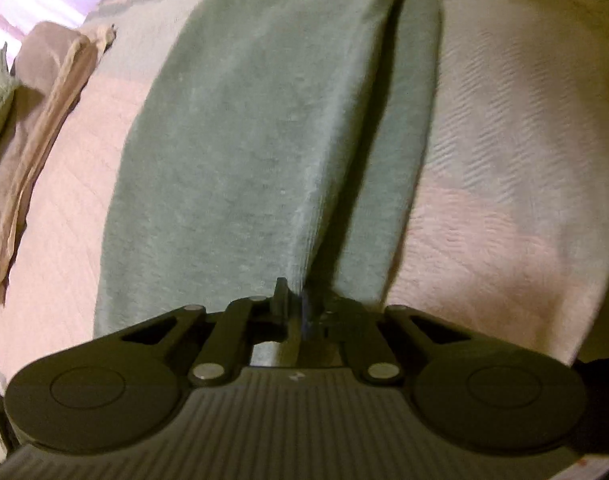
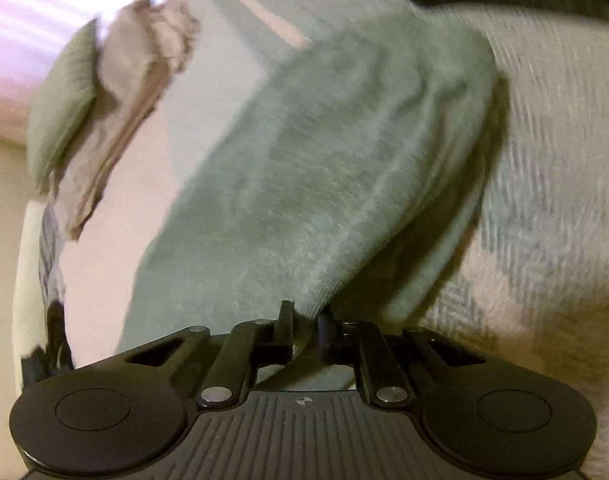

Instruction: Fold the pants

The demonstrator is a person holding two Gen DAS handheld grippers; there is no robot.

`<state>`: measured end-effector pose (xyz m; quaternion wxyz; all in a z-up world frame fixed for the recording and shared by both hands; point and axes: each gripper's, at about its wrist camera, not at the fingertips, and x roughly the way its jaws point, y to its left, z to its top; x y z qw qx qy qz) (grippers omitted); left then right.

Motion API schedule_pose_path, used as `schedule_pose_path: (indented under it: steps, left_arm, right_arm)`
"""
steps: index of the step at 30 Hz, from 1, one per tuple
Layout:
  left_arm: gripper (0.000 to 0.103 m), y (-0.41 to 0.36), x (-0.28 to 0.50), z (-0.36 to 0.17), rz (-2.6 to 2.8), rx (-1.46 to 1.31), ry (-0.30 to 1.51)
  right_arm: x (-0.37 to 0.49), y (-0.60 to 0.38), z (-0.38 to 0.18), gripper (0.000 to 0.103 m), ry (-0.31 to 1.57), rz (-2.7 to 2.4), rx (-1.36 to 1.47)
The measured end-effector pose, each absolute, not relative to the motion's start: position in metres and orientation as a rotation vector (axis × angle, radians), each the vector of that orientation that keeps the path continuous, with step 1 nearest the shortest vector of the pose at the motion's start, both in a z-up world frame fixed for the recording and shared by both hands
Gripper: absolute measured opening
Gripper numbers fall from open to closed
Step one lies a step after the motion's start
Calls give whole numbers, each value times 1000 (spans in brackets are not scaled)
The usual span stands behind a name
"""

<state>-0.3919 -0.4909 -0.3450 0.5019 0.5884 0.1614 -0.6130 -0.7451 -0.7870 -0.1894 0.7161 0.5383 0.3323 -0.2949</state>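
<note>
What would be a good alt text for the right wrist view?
The right gripper is shut on green pants that lie over a pale bedspread. Beige clothes and a green pillow lie at the far left.

A bedroom in a home is showing here: a pale, textured bedspread is covering a wide soft surface. A green quilted pillow is lying at its far edge beside folded tan clothing, and daylight is coming through a striped window covering behind.
</note>
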Motion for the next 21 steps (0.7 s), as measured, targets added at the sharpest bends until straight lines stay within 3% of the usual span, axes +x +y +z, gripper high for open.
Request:
schedule_pose_path:
  steps: [4, 8, 11, 13, 17, 21]
  left_arm:
    - [3, -470, -396, -321, -1514, 1389, 363]
    - [3, -477, -393, -356, -1525, 1422, 410]
    - [4, -478, -391, -362, -1528, 1405, 418]
    - [8, -473, -387, -356, -1526, 1396, 417]
    - [17, -445, -369, -341, -1481, 1359, 452]
    - [26, -402, -335, -328, -1377, 1350, 462]
  right_arm:
    - [-736, -778, -207, 7, 839, -672, 1104]
    - [-730, -769, -220, 8, 882, -689, 1034]
    - [-734, -763, -209, 22, 887, -708, 1010]
    - [-736, -757, -200, 31, 912, -736, 992]
    - [-713, -729, -181, 35, 963, -676, 947]
    - [-660, -675, -177, 36, 1068, -435, 705]
